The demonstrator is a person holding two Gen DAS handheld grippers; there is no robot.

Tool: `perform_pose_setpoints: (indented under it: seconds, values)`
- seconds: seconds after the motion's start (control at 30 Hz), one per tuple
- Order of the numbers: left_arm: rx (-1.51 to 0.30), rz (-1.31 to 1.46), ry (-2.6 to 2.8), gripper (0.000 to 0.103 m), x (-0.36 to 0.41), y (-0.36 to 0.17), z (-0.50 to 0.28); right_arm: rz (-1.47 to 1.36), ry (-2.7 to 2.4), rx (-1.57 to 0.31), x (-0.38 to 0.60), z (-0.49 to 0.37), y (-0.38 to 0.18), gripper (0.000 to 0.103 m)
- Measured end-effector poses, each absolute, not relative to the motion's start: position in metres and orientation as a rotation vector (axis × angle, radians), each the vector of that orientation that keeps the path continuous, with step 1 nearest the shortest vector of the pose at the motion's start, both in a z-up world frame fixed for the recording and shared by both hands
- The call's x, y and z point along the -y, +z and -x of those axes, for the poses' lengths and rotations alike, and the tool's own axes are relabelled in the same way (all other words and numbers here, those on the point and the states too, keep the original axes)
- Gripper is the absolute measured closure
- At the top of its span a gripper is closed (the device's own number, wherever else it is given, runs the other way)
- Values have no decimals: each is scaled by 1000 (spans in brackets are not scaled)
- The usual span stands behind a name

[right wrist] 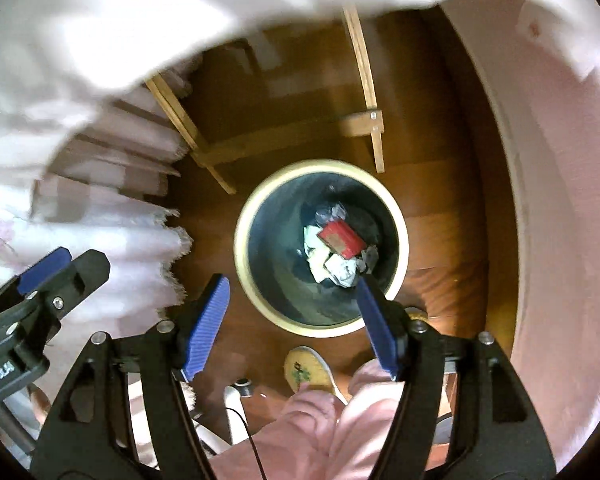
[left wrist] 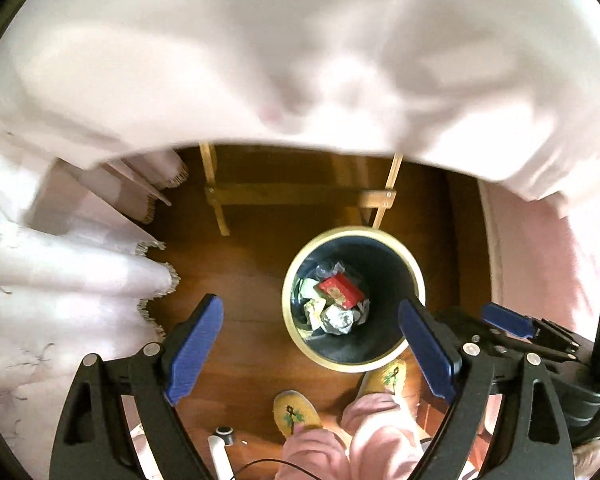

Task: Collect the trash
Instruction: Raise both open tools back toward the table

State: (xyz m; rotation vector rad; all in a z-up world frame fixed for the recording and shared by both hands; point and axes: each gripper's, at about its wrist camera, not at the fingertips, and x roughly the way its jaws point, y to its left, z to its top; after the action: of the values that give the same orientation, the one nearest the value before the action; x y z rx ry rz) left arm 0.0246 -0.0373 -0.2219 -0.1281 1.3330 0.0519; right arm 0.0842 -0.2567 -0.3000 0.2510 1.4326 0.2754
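A round bin with a cream rim (left wrist: 352, 365) (right wrist: 242, 252) and dark inside stands on the wooden floor, straight below both grippers. Inside it lie a red box (left wrist: 340, 290) (right wrist: 342, 238), crumpled white paper (left wrist: 338, 318) (right wrist: 340, 270) and some clear wrapping. My left gripper (left wrist: 312, 346) hangs open above the bin's near-left edge, nothing between its blue pads. My right gripper (right wrist: 294, 324) also stands open and empty over the bin's near rim. Each gripper shows at the edge of the other's view: the right gripper (left wrist: 508, 320) and the left gripper (right wrist: 44, 268).
A white cloth (left wrist: 300, 60) (right wrist: 100, 20) covers a table beyond the bin, with wooden legs (left wrist: 300, 194) (right wrist: 284, 136) beneath. Fringed pale fabric (left wrist: 80, 280) hangs at the left; a pink surface (right wrist: 560, 200) curves at the right. A person's yellow slippers (left wrist: 296, 414) and pink trousers stand just before the bin.
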Motion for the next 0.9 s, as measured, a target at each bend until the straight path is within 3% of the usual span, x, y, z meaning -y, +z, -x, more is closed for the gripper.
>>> perform_pose_setpoints:
  seconds: [0.5, 0.9]
  values:
    - [-1118, 16, -70, 13, 28, -2, 14, -344, 306, -1272, 266, -45, -91, 38]
    - [-916, -70, -155, 12, 40, 121, 16, -238, 282, -1062, 261, -19, 44, 36]
